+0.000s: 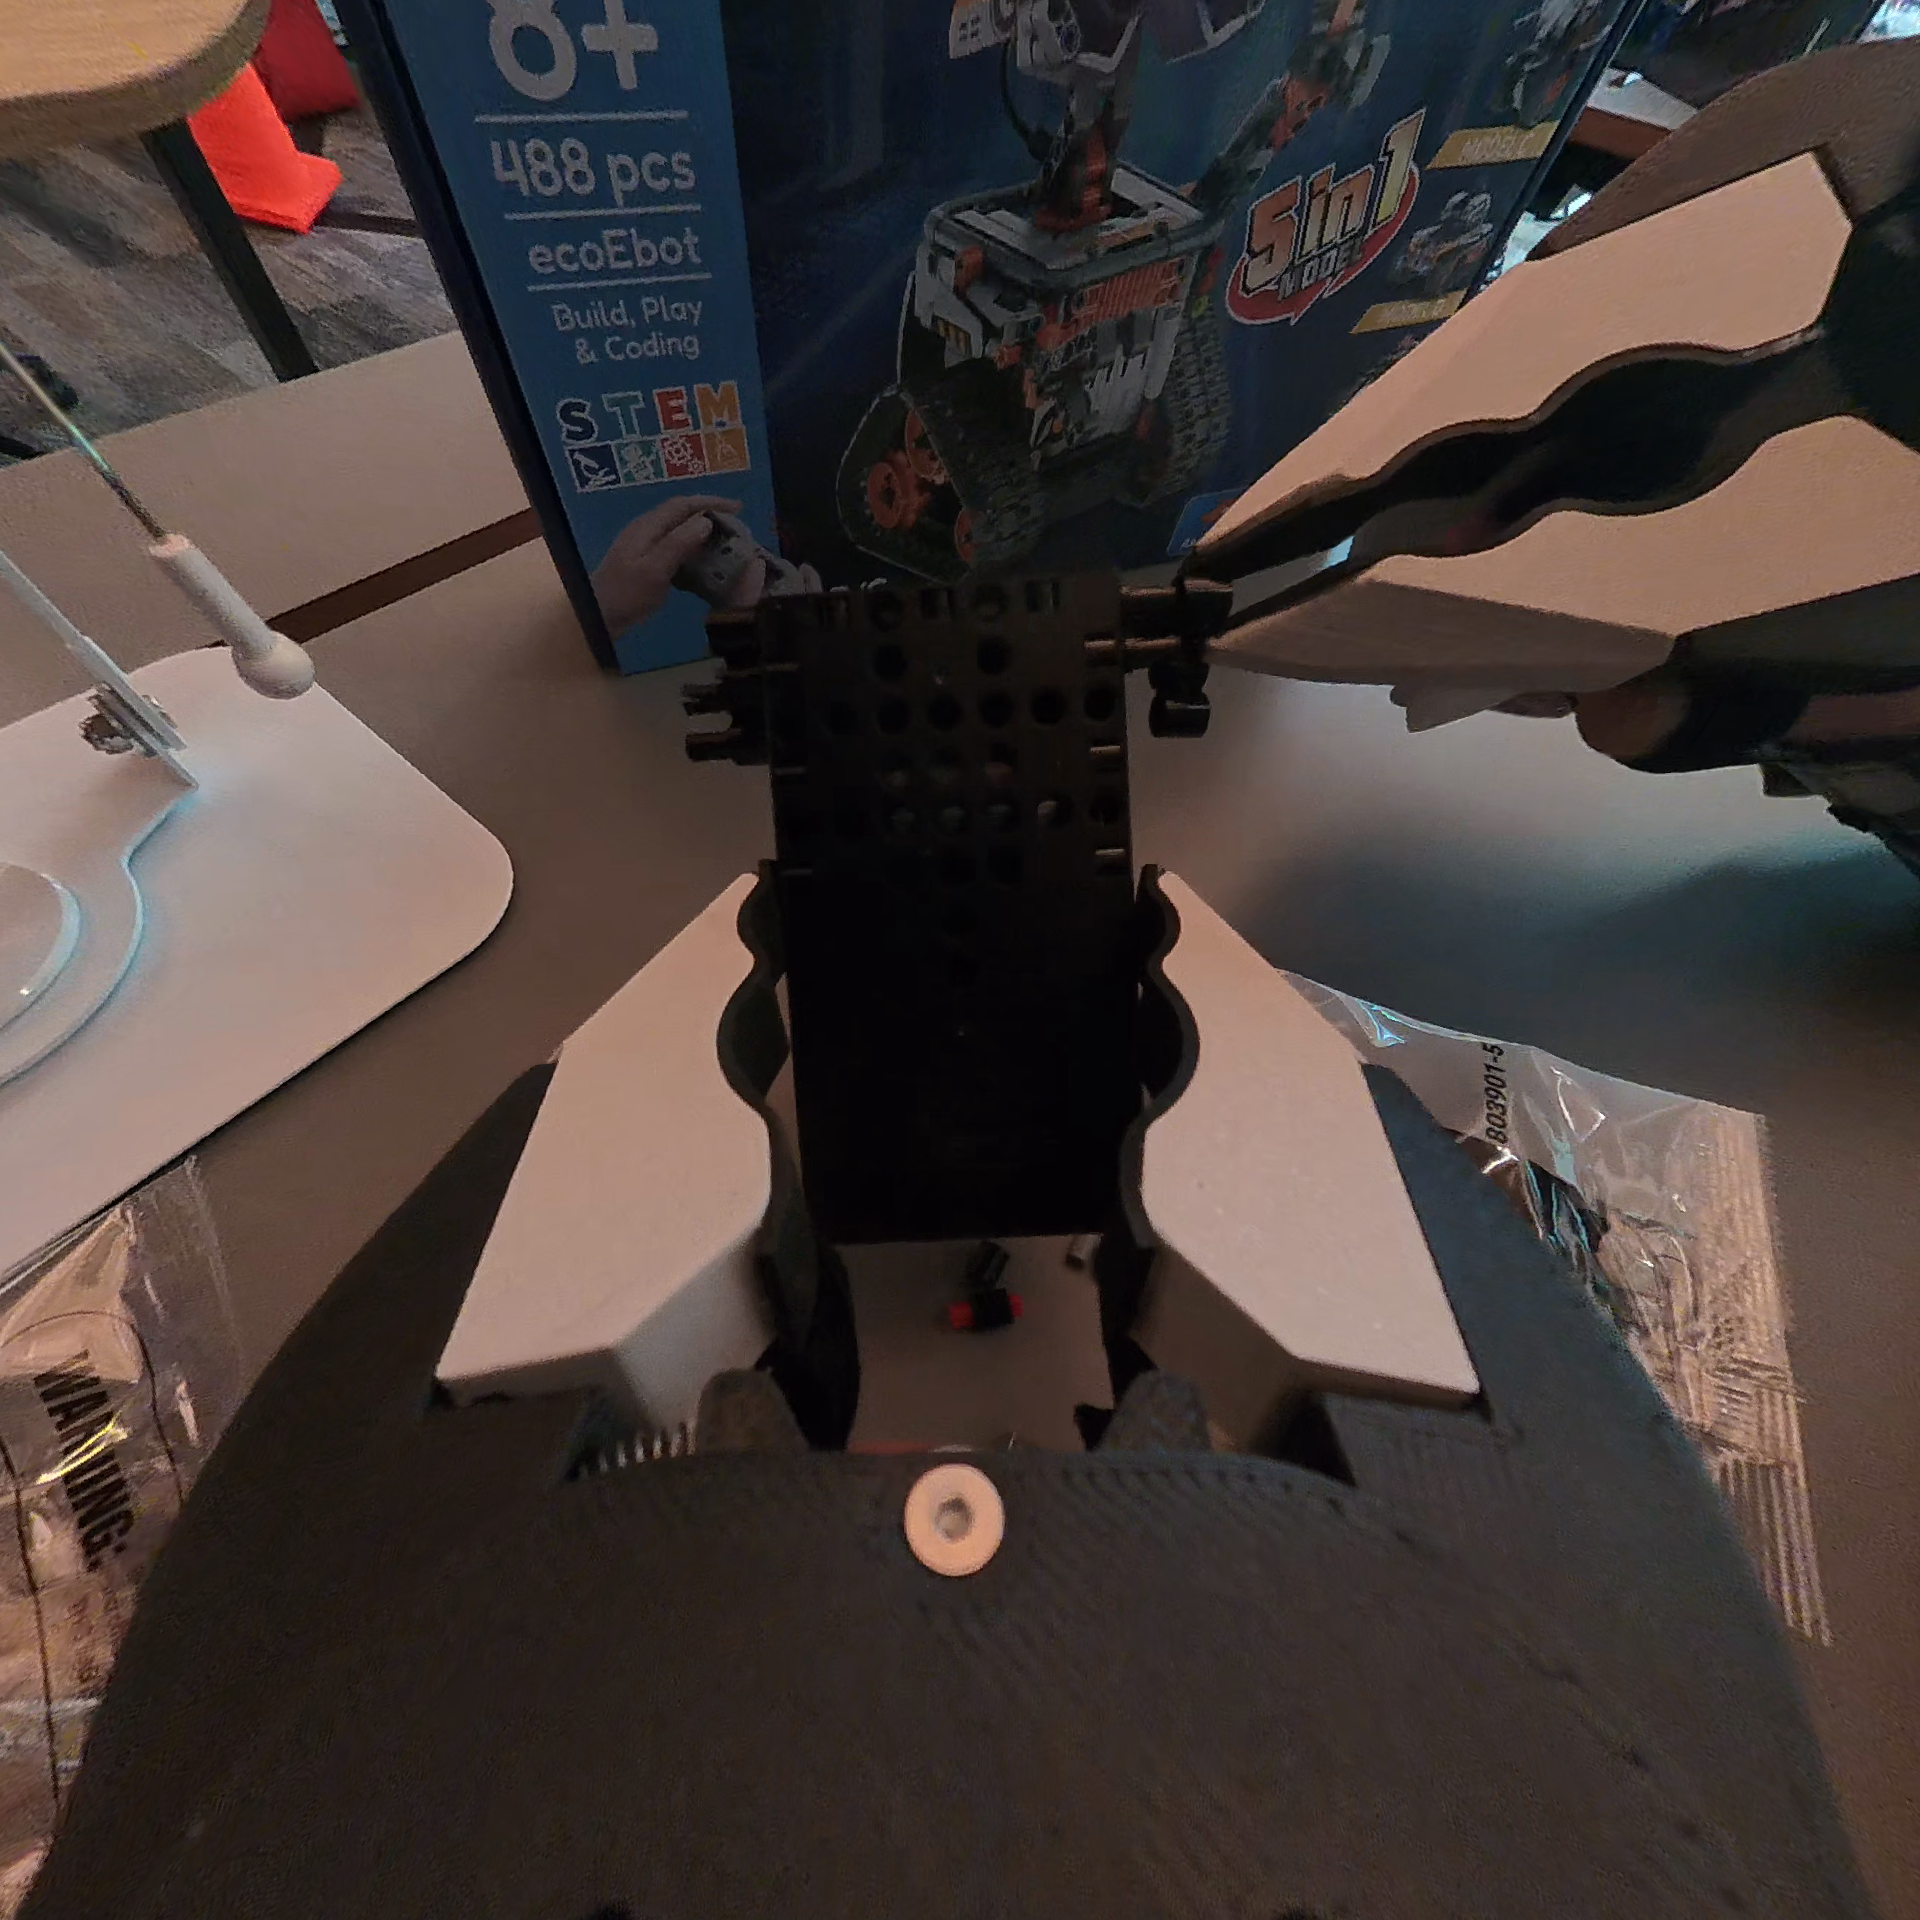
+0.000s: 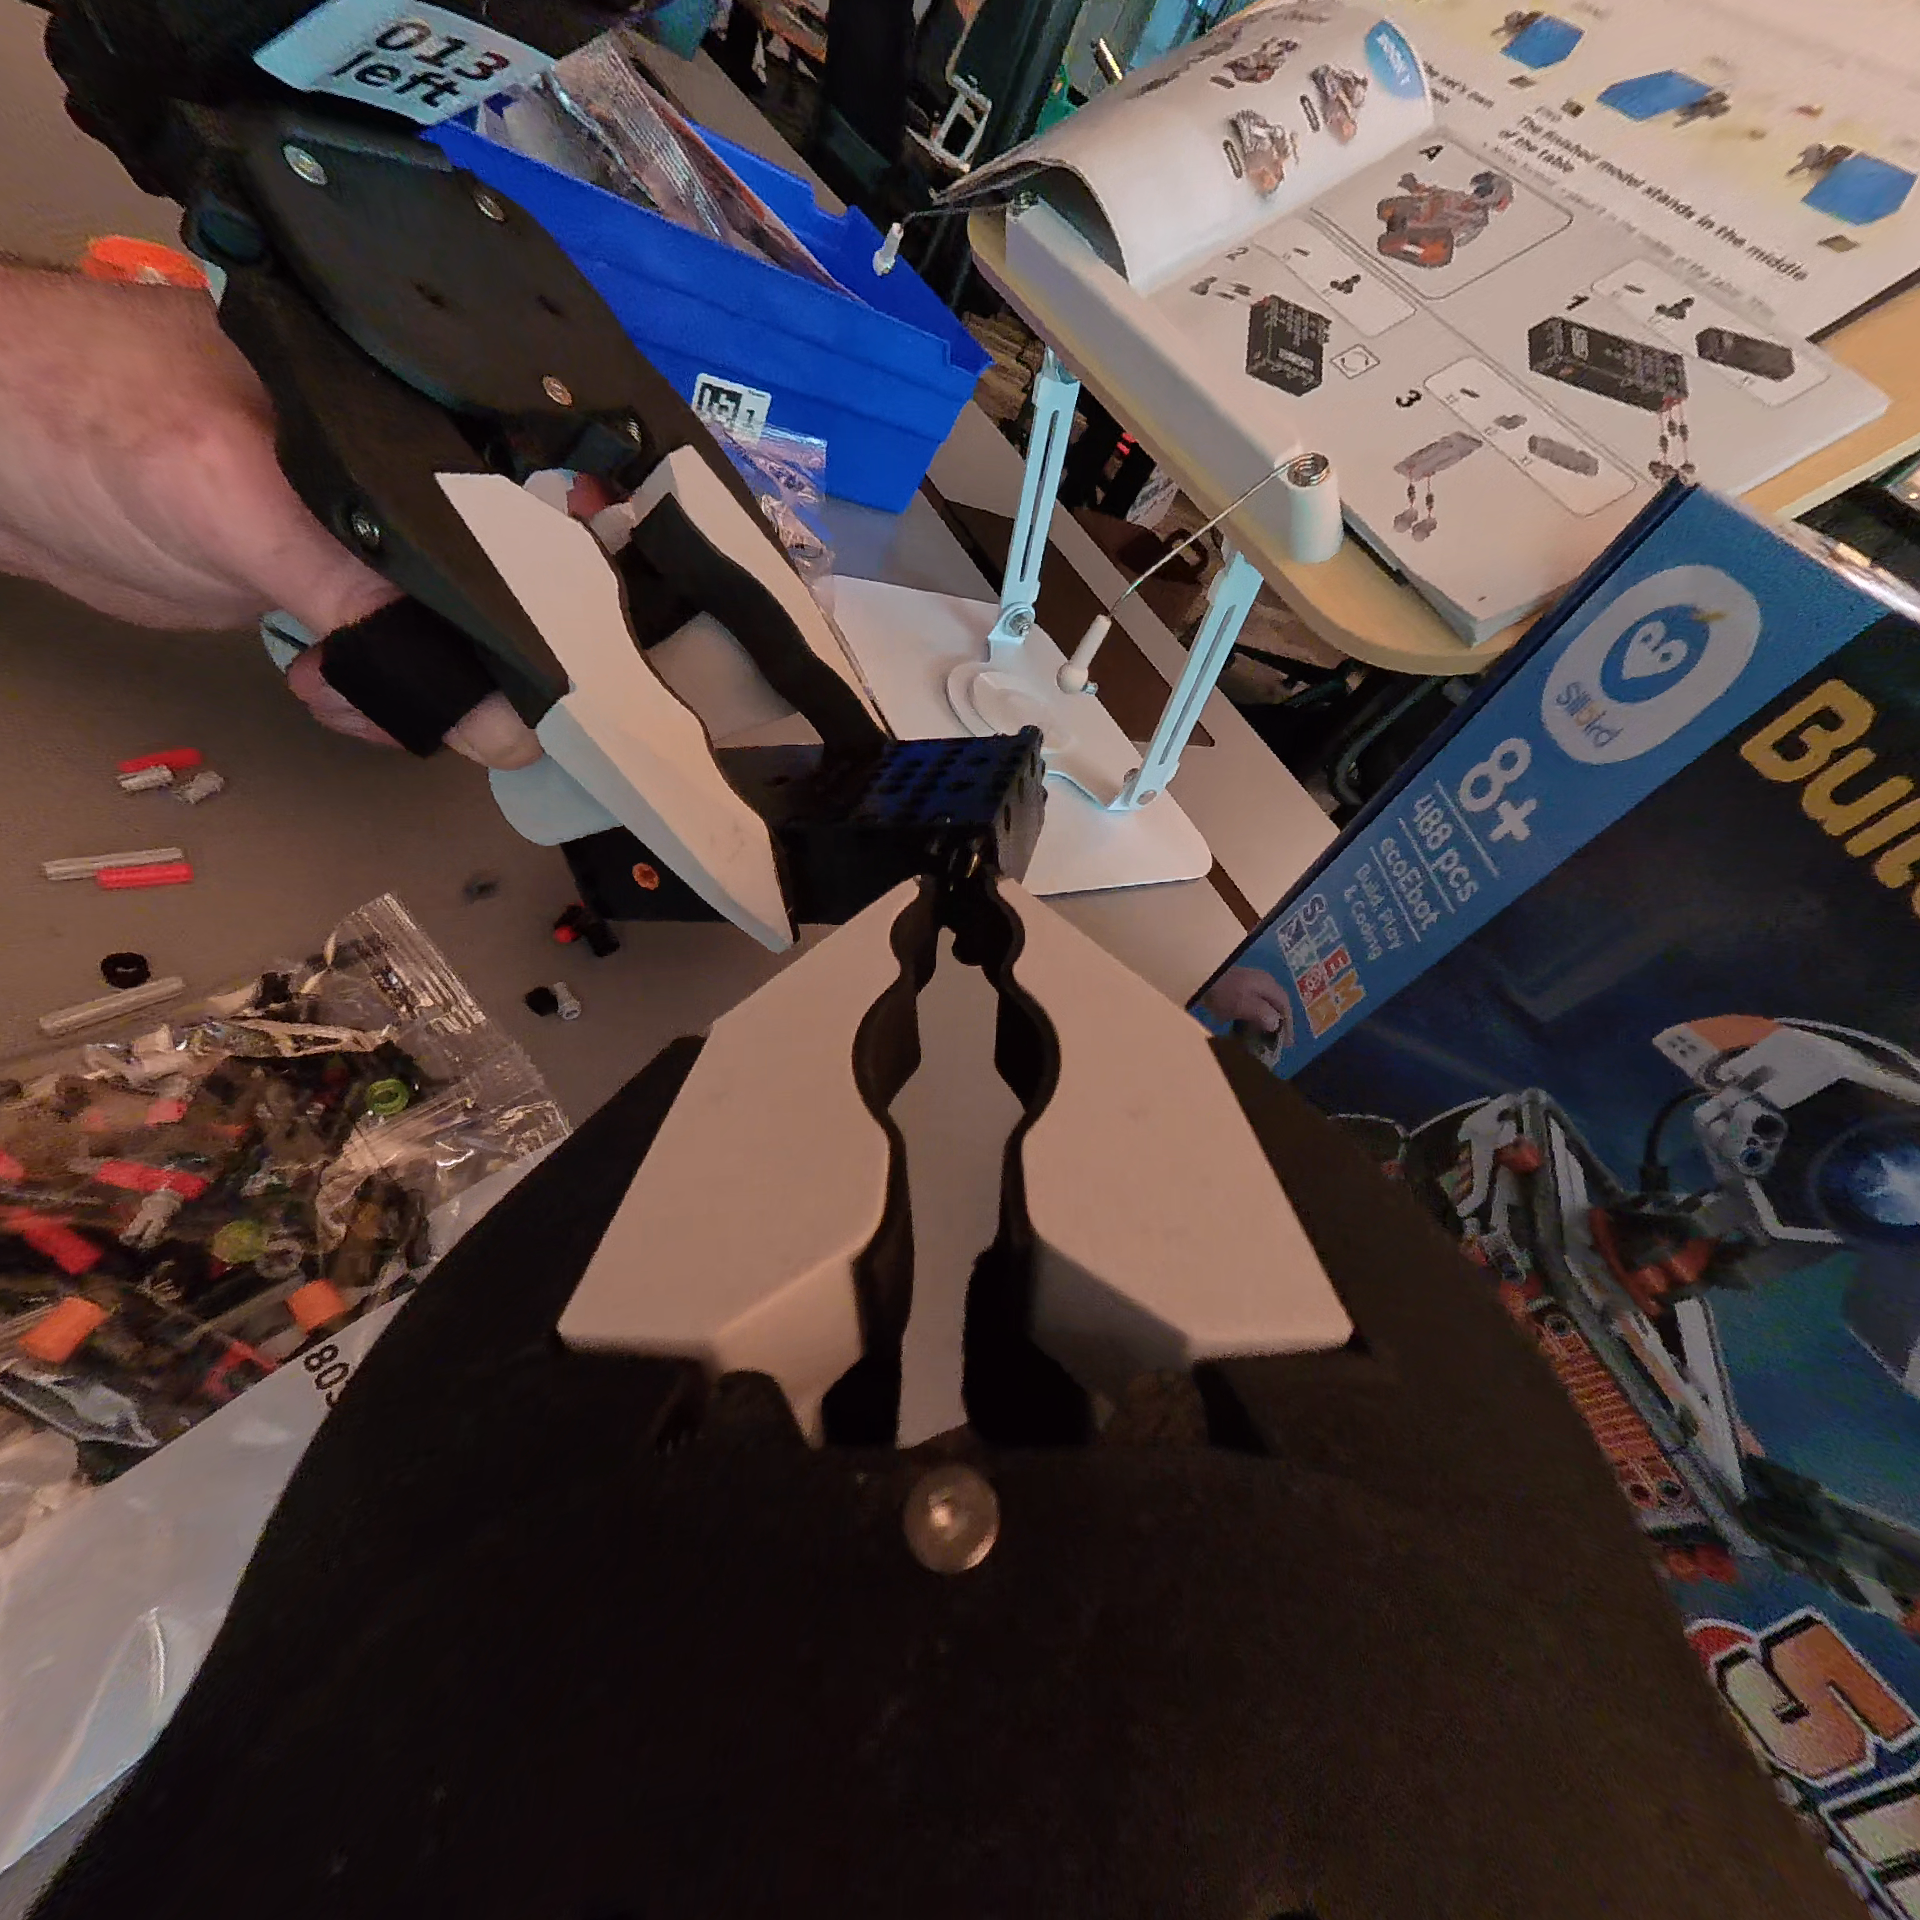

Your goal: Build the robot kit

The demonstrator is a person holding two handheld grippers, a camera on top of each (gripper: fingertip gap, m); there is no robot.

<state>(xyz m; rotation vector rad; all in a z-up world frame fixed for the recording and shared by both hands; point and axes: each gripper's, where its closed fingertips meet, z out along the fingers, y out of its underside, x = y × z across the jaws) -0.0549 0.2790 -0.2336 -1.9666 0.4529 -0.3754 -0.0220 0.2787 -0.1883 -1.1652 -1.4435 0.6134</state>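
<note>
While left gripper (image 1: 951, 904) clamps perforated block (image 1: 951, 790), right gripper (image 2: 956, 899) pinches pin (image 1: 1179, 665).

Black perforated block (image 1: 951, 831), white fingers (image 1: 623, 1122), blue box (image 1: 644, 312).

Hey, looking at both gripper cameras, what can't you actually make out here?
- Left wrist view: the near end of the black block is in deep shadow between the left gripper fingers.
- Right wrist view: the small black piece at the right gripper tips is too dark to identify.
- Right wrist view: parts in the clear bag are blurred by plastic glare.
- Left wrist view: the blue box is cut off by the top edge.
</note>
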